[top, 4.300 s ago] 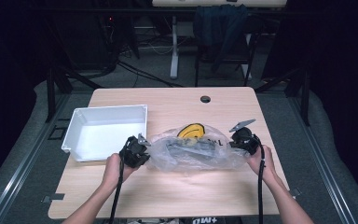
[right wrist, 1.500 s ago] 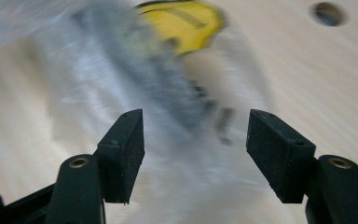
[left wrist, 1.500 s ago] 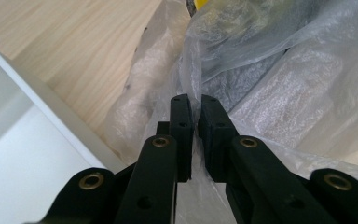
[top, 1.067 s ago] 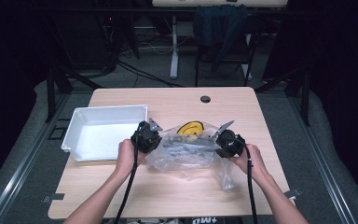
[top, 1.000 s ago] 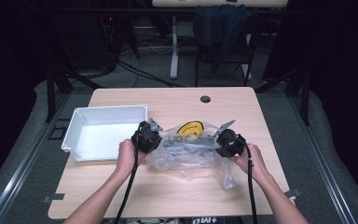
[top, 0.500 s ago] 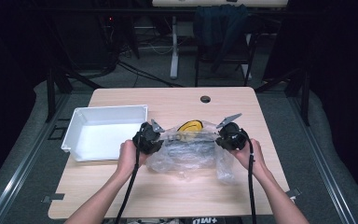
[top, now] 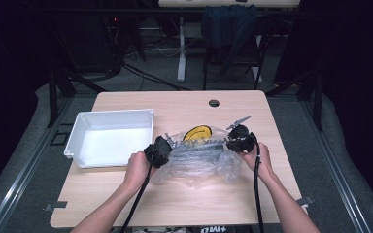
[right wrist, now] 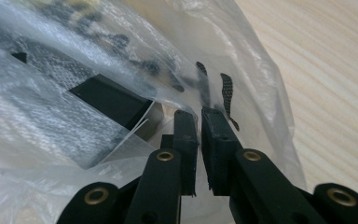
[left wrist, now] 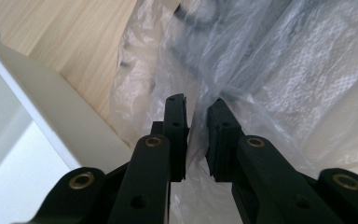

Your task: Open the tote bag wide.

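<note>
A clear plastic bag [top: 196,158] lies crumpled in the middle of the wooden table [top: 184,204], with black parts and a yellow thing [top: 197,132] inside it. My left gripper [top: 158,151] is at the bag's left end. Its jaws have just been closing, and in the left gripper view [left wrist: 196,100] they pinch the bag's film [left wrist: 284,70]. My right gripper [top: 240,140] holds the bag's right end. There its jaws [right wrist: 199,112] stand nearly together on a fold of film [right wrist: 51,93], beside a black block [right wrist: 112,100] inside the bag.
A white tray [top: 116,112] stands at the table's left, its wall [left wrist: 51,112] close beside my left gripper. A round cable hole [top: 214,103] sits near the far edge. Desk legs and a chair stand on the dark floor beyond the table.
My left gripper has come a little lower and nearer the person. My right gripper has shifted slightly outward to the right, and the bag is stretched wider between them.
</note>
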The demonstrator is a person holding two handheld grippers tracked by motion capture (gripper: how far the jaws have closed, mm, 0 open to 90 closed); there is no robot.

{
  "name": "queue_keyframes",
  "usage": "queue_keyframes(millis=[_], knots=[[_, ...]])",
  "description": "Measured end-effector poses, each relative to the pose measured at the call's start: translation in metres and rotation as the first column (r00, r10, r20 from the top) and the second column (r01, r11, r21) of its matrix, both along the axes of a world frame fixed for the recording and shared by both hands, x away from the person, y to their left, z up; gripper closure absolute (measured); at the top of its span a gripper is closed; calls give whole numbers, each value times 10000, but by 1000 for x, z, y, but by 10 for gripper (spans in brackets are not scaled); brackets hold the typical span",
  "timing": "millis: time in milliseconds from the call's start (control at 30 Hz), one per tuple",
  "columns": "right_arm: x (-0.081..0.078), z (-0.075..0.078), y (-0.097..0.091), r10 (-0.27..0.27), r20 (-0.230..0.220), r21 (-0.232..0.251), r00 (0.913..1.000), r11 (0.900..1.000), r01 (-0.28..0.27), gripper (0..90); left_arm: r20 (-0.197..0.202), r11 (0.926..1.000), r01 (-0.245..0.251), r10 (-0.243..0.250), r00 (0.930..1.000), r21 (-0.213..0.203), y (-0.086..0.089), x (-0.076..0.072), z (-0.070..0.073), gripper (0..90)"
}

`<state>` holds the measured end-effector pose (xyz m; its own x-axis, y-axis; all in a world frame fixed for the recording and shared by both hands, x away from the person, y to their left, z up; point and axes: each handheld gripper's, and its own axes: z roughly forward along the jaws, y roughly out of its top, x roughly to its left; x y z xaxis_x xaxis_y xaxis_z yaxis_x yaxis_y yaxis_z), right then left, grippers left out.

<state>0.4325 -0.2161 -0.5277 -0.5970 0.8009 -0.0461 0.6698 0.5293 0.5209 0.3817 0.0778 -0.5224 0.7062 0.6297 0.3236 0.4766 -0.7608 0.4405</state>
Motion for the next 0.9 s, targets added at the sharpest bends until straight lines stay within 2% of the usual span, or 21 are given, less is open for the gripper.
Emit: queue_keyframes(millis=[67, 100, 167, 200, 267, 300, 367, 400, 467, 500, 600, 633, 700, 767, 800, 833, 867, 900], knots=[[0, -4, 1, -91, -6, -33, 10000, 10000, 91, 852, -15, 9999, -77, 77, 10000, 104, 2, 1, -3, 810], [1, -5, 0, 20, -156, -193, 9999, 9998, -23, 852, -49, 9999, -55, 55, 10000, 101, 3, 2, -5, 816], [1, -7, 0, 57, -92, -158, 9999, 9999, -59, 856, -84, 9999, -103, 103, 9999, 36, 3, 2, -6, 824], [2, -7, 0, 70, -240, -272, 9997, 9996, -76, 860, -211, 10000, -89, 90, 9997, 31, 3, 3, -7, 832], [2, -9, 0, 95, -322, -293, 9994, 9995, -104, 872, -464, 9998, -111, 102, 9989, -189, 4, 3, -9, 844], [2, -9, -1, 106, -467, -375, 9989, 9992, -124, 877, -672, 9988, -45, 13, 9977, -483, 3, 2, -12, 851], [2, -10, -2, 139, -485, -421, 9987, 9990, -160, 878, -789, 9982, -14, -34, 9969, -608, 3, 1, -13, 854], [2, -9, -5, 120, -534, -495, 9985, 9987, -147, 881, -1028, 9948, 16, -121, 9946, -1017, 1, 1, -14, 856], [2, -9, -6, 157, -622, -496, 9979, 9986, -188, 882, -1123, 9931, 19, -151, 9936, -1170, 0, -1, -15, 858], [2, -9, -11, 237, -820, -534, 9963, 9982, -282, 882, -1236, 9915, 177, -338, 9918, -1292, -5, -4, -16, 862], [0, -9, -16, 223, -917, -405, 9955, 9988, -261, 882, -1319, 9907, 349, -523, 9899, -1313, -8, -6, -16, 862], [0, -7, -20, 337, -1064, -510, 9937, 9979, -393, 881, -1312, 9912, 411, -577, 9897, -1259, -10, -8, -16, 862], [-2, -5, -26, 274, -1065, -330, 9939, 9990, -311, 855, -1112, 9923, 372, -504, 9925, -1180, -10, -9, -13, 862], [-4, -1, -31, 320, -1057, -42, 9939, 9995, -327, 840, -730, 9942, 244, -322, 9968, -1050, -9, -8, -10, 866], [-5, 0, -33, 262, -973, 248, 9949, 9994, -239, 842, -566, 9944, 122, -182, 9982, -1046, -8, -7, -8, 867], [-5, 3, -35, 391, -993, 240, 9943, 9990, -369, 843, -441, 9933, 6, -58, 9990, -1155, -7, -5, -6, 867], [-7, 5, -35, 163, -777, 649, 9968, 9978, -113, 843, -279, 9921, -204, 171, 9995, -1238, -6, 0, -2, 870], [-7, 5, -35, 163, -777, 649, 9968, 9978, -113, 843, -279, 9921, -204, 171, 9995, -1238, -6, 0, -2, 872]])
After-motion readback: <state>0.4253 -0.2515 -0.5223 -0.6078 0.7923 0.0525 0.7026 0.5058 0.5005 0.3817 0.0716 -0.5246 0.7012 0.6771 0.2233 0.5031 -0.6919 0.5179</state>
